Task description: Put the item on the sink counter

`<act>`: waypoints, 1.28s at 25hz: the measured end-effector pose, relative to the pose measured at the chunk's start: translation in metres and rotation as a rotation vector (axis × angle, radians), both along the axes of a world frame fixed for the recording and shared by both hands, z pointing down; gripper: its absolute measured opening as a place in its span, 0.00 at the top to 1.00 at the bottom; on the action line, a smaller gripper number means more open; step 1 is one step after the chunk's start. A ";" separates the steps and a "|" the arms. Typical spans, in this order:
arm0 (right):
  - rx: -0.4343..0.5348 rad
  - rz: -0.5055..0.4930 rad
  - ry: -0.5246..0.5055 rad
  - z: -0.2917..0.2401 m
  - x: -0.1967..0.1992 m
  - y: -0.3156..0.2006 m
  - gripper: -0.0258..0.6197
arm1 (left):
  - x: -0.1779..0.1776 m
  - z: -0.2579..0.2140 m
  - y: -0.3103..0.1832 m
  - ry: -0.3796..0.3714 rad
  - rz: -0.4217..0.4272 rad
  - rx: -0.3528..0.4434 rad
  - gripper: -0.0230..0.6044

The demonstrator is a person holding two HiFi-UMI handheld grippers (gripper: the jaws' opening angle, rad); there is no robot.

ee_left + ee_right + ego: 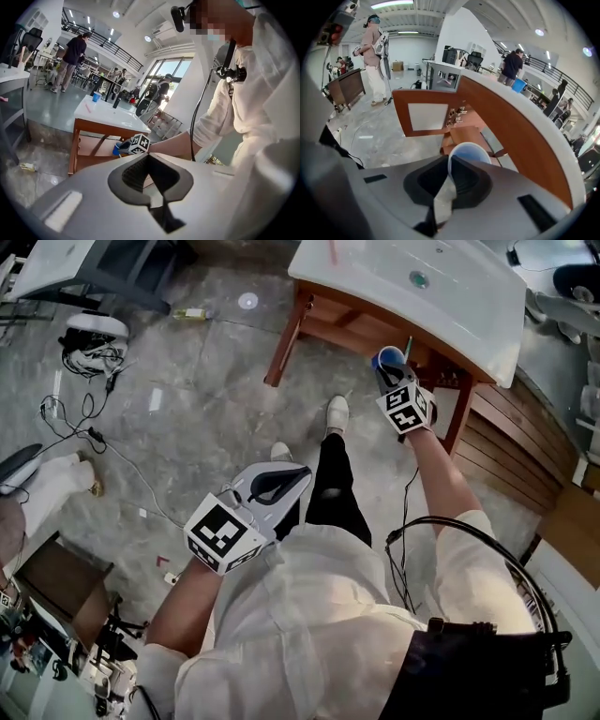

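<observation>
The white sink counter (459,306) on its wooden frame stands at the top of the head view, with a round drain (419,279) in its basin. My right gripper (392,371) is shut on the wall of a blue cup (388,357), held below the counter's front edge, beside a wooden leg. In the right gripper view the cup's (469,151) open mouth shows just past the jaws, with the counter's white edge (543,140) above it to the right. My left gripper (289,476) hangs shut and empty near my torso. It looks toward the counter (108,115) and the cup (117,148).
Cables (84,423) and a small bottle (190,313) lie on the stone floor to the left. A slatted wooden platform (520,442) lies right of the counter. A thin pink item (332,251) lies on the counter top. Several people stand far off.
</observation>
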State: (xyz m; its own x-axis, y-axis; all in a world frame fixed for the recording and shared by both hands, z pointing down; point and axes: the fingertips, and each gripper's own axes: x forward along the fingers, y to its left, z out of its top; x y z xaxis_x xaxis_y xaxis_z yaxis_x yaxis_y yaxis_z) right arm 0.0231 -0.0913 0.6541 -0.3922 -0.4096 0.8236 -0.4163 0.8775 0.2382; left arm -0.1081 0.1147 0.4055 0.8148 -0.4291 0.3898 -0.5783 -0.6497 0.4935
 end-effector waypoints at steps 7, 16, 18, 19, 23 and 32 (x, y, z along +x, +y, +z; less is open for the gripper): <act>0.002 0.053 0.017 0.071 0.012 -0.046 0.93 | 0.030 0.032 -0.034 -0.002 0.039 0.001 0.96; 0.033 0.064 0.063 0.129 0.024 -0.092 0.93 | 0.050 0.070 -0.059 0.011 0.006 -0.075 0.96; 0.041 0.050 0.080 0.141 0.023 -0.101 0.93 | 0.051 0.077 -0.060 0.022 0.001 -0.089 0.96; 0.045 0.042 0.089 0.148 0.021 -0.105 0.93 | 0.050 0.081 -0.061 0.024 -0.001 -0.097 0.96; 0.050 0.017 0.118 0.169 0.019 -0.121 0.93 | 0.048 0.100 -0.058 0.024 -0.010 -0.145 0.96; 0.052 0.028 0.140 0.185 0.022 -0.137 0.93 | 0.044 0.112 -0.063 0.038 -0.034 -0.170 0.96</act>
State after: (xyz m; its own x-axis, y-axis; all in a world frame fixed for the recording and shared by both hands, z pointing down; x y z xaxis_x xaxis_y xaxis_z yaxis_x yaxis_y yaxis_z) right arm 0.0451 -0.2282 0.8394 -0.2623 -0.4623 0.8470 -0.4000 0.8509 0.3405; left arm -0.0640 0.0513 0.5178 0.8164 -0.3871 0.4285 -0.5774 -0.5357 0.6162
